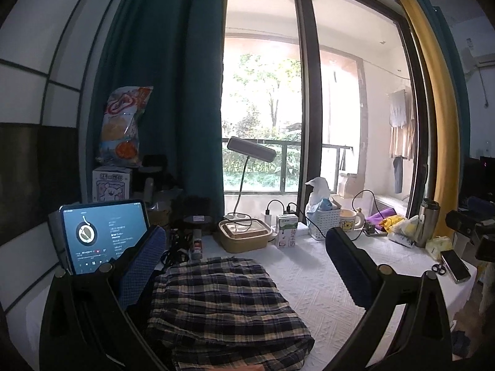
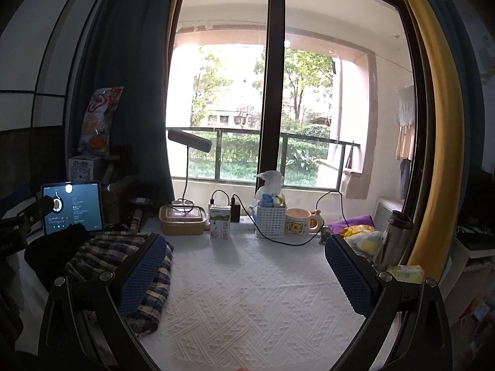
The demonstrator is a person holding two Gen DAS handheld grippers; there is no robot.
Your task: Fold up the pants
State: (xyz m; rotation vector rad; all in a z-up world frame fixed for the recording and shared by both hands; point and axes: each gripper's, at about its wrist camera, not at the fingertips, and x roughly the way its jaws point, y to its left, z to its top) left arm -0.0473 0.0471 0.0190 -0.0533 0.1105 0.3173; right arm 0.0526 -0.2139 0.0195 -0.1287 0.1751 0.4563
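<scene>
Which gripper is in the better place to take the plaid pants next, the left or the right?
Probably the left. The left gripper is open with the plaid pants directly between its fingers. The right gripper faces mostly bare tablecloth, pants at its side.

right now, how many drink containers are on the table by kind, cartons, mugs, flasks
milk carton: 1
mug: 1
steel flask: 1
Total: 3
</scene>
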